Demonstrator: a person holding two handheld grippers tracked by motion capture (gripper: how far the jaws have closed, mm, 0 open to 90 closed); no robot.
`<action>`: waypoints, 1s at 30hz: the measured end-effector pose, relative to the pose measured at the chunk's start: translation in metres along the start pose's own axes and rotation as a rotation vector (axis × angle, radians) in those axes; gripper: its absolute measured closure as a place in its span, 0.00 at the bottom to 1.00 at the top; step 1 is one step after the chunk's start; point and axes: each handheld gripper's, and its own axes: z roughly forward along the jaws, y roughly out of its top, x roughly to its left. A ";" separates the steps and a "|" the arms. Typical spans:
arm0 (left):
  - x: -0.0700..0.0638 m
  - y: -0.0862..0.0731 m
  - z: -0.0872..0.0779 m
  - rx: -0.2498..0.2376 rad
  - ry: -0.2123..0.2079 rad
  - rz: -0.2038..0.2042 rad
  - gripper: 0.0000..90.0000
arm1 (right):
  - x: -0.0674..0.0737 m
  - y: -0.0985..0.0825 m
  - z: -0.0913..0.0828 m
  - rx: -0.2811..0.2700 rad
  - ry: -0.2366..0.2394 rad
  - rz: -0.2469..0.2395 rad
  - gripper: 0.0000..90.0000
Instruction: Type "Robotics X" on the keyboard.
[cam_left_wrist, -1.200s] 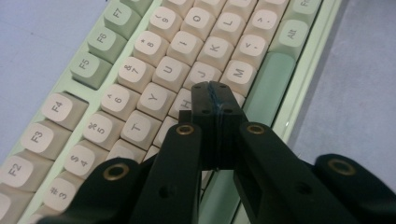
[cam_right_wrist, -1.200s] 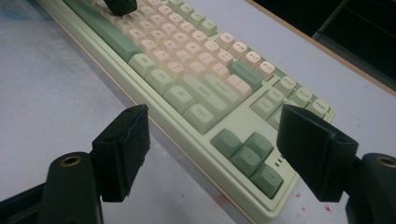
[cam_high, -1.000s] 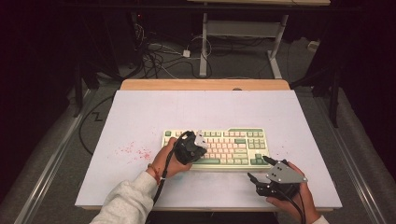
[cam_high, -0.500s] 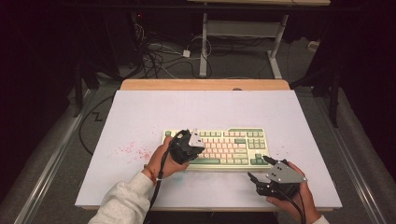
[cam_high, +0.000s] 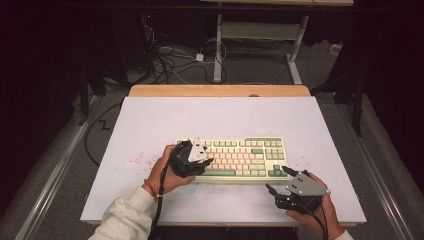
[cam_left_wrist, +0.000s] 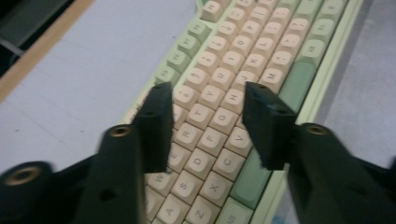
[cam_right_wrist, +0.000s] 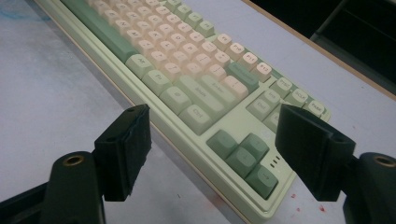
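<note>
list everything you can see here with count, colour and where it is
keyboard: one, pale green case with cream and green keys, middle of the table toward the near edge
table: one, white top with a wooden strip along the far edge, small red specks left of the keyboard
cables: a tangle, black and white, on the floor beyond the table
metal frame: one, light grey, on the floor behind the table
left gripper: one, black, over the keyboard's left letter keys, jaws just opened, nothing between them
right gripper: one, black, off the keyboard's near right corner, open, holding nothing
hands: two, at the near edge, left in a white sleeve
</note>
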 end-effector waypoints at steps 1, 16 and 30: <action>0.000 -0.004 -0.005 -0.023 0.013 -0.008 0.52 | 0.000 0.000 0.000 0.000 -0.003 -0.001 0.30; -0.004 -0.036 -0.025 -0.098 0.086 -0.044 0.21 | -0.003 0.000 0.000 -0.001 -0.013 0.003 0.30; -0.007 -0.060 -0.035 -0.093 0.142 -0.053 0.19 | -0.003 0.001 0.002 -0.006 -0.005 0.012 0.31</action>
